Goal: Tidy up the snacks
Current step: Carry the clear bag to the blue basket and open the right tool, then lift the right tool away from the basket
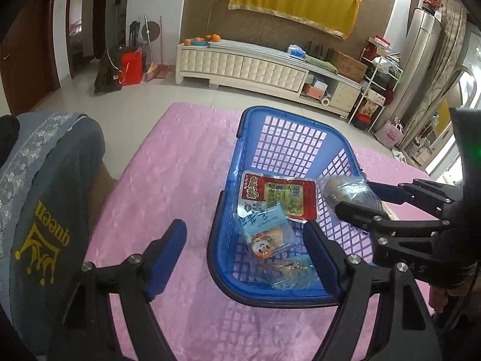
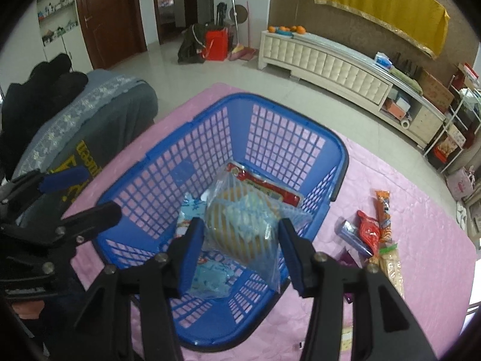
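My right gripper has one clear-wrapped bun pinched over the one blue basket, three packets inside, left gripper wide and empty, five-ish snacks by the pink tabletop's right edge.

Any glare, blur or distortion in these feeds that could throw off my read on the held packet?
Left wrist view: fisheye bends the basket and cabinet; the packet in the right gripper is soft, with glare on its wrap. Right wrist view: the packet is sharp, its clear wrap glinting; black vignette in the corners; window light blows out the right edge.
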Action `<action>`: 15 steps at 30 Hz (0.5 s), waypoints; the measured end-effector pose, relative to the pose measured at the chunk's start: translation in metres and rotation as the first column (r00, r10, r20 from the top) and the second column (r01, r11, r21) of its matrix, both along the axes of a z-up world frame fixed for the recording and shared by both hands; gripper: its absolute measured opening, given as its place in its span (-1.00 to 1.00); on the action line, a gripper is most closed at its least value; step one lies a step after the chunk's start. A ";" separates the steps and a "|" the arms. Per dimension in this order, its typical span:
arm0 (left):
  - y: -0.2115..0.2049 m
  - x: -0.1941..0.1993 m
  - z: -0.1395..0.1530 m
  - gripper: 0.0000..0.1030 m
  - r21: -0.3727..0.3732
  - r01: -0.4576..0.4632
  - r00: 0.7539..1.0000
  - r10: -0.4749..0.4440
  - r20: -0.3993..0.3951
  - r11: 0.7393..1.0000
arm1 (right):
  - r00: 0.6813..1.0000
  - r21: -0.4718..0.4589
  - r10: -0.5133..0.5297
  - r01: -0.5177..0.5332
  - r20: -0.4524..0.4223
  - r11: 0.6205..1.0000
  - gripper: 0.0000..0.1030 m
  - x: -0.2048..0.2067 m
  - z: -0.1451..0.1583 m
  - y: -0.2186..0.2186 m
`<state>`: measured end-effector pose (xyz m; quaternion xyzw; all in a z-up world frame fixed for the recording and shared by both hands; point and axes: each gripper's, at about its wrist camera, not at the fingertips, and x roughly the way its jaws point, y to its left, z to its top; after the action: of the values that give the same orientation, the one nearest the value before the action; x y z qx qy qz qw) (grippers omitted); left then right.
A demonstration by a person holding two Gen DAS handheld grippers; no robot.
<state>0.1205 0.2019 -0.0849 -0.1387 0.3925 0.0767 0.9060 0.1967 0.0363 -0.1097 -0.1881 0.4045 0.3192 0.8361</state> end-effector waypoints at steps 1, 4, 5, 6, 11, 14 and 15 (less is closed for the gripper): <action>0.001 0.001 0.000 0.51 -0.004 0.000 1.000 0.000 -0.001 1.000 | 1.000 -0.006 0.002 -0.002 -0.002 1.000 0.06 0.001 -0.002 0.001; 0.002 0.001 -0.003 0.51 -0.013 -0.002 1.000 0.002 -0.004 1.000 | 1.000 -0.004 -0.009 0.009 -0.005 1.000 0.12 0.004 -0.002 0.001; 0.002 0.000 -0.004 0.51 -0.014 -0.003 1.000 0.003 -0.006 1.000 | 1.000 -0.003 -0.015 0.015 -0.006 1.000 0.16 0.005 -0.002 0.001; 0.001 0.000 -0.004 0.51 -0.014 -0.004 1.000 0.004 -0.008 1.000 | 1.000 0.003 -0.017 0.017 -0.012 1.000 0.25 0.005 -0.001 0.000; -0.006 -0.004 0.004 0.51 -0.006 0.005 1.000 -0.005 0.006 1.000 | 0.999 0.035 -0.032 0.032 -0.002 0.999 0.49 -0.002 0.006 -0.011; -0.014 -0.007 0.010 0.51 0.008 0.019 1.000 -0.020 0.018 1.000 | 0.999 0.056 -0.043 0.042 0.003 0.998 0.51 -0.007 0.013 -0.023; -0.018 -0.008 0.012 0.51 0.014 0.025 0.999 -0.025 0.021 1.000 | 0.999 0.062 -0.049 0.049 0.006 0.997 0.52 -0.010 0.015 -0.028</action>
<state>0.1123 0.1841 -0.0725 -0.1284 0.3841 0.0665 0.9119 0.1872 0.0084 -0.0946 -0.1534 0.3956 0.3103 0.8507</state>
